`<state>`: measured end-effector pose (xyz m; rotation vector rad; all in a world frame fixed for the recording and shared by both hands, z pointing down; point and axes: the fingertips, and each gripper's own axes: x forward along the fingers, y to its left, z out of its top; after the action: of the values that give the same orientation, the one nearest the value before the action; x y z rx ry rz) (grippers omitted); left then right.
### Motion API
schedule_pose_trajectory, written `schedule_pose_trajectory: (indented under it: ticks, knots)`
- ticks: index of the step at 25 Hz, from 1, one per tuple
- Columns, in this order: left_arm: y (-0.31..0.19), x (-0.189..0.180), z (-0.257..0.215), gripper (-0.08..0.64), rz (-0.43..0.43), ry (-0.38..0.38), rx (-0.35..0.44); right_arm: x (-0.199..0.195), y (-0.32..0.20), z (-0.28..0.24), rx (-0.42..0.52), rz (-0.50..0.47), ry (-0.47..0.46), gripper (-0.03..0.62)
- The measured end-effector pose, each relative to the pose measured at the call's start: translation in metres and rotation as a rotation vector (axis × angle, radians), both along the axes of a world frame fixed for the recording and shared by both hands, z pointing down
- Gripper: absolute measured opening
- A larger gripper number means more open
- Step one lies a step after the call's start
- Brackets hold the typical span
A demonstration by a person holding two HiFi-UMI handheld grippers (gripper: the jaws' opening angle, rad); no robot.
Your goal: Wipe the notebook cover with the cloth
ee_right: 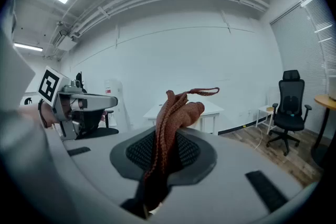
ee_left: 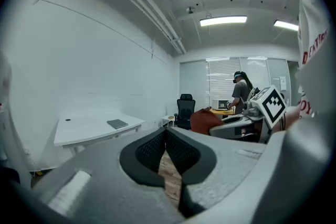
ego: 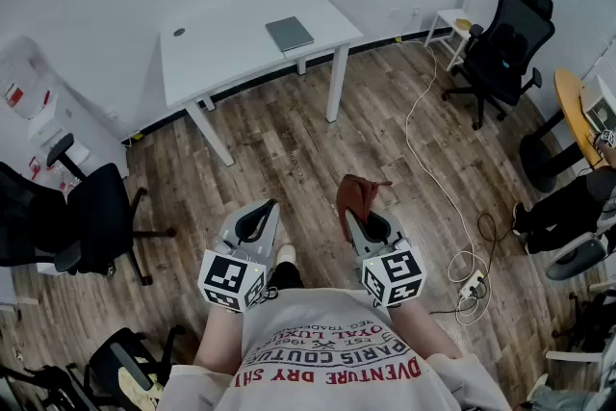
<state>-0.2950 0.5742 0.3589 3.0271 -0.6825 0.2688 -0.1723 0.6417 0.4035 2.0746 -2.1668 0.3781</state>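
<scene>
1. Wood floor [ego: 318, 140] fills most of the head view
2. White table [ego: 221, 43] stands at 11 o'clock in the head view, against the white wall, well apart from both grippers
3. Black office chair [ego: 505, 43] at 2 o'clock by a small white stool [ego: 450, 22]; another black chair [ego: 91, 217] at 9 o'clock
4. Person's white printed shirt [ego: 327, 351] at 6 o'clock, both grippers held out in front of it above the floor
5. Left gripper [ego: 262, 212] at 7 o'clock from centre; in its own view the left gripper [ee_left: 166, 136] has its black pads meeting at the tips, nothing between them, floor showing through the slit below
6. Right gripper [ego: 369, 221] at 5 o'clock from centre, beside the left one, not touching it; in its own view the right gripper [ee_right: 164, 152] is clamped on the cloth
7. Cloth [ego: 358, 197], rust-brown, is pinched between the right jaws and bunches up past the tips toward 12 o'clock; the right gripper view shows the cloth [ee_right: 176, 113] with a loop sticking out at 3 o'clock
8. Notebook [ego: 290, 33], grey, lies flat on the table's 3 o'clock end near the edge, closed; nothing touches it
9. White cable [ego: 423, 130] snakes over the floor from 1 o'clock to 4 o'clock
</scene>
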Motion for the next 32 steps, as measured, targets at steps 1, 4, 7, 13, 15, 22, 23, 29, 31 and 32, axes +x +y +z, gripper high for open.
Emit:
schedule_pose_trajectory:
  ticks: [1,4,7,13,15,22,23,29,31,32]
  knots:
    - [0.000,0.000,0.000,0.010,0.001,0.000,0.000,0.000,0.000,0.000,0.000,0.001,0.003,0.074]
    - [-0.001,-0.001,0.001,0.010,0.005,-0.004,-0.001,0.000,-0.002,0.001,-0.001,0.005,0.008,0.074]
    - [-0.002,-0.002,0.003,0.010,0.006,-0.007,-0.003,-0.001,-0.002,0.002,0.001,0.005,0.012,0.074]
    - [0.001,-0.004,0.005,0.011,0.011,-0.008,-0.008,0.001,0.002,0.004,-0.009,0.030,0.000,0.074]
    - [0.001,-0.003,0.007,0.011,0.014,-0.008,-0.015,0.004,0.002,0.007,-0.018,0.047,-0.027,0.075]
    - [-0.016,-0.003,0.021,0.011,0.032,-0.022,-0.045,0.007,-0.011,0.024,-0.058,0.081,-0.076,0.077]
    - [-0.023,-0.003,0.022,0.010,0.033,-0.021,-0.047,0.008,-0.016,0.025,-0.061,0.084,-0.077,0.077]
    - [-0.075,-0.003,0.025,0.011,0.064,-0.030,-0.047,0.007,-0.065,0.034,-0.082,0.116,-0.094,0.077]
    - [-0.100,-0.004,0.024,0.011,0.062,-0.027,-0.052,0.006,-0.087,0.035,-0.092,0.120,-0.091,0.077]
    - [-0.114,-0.005,0.022,0.010,0.061,-0.023,-0.053,0.005,-0.099,0.034,-0.096,0.121,-0.087,0.077]
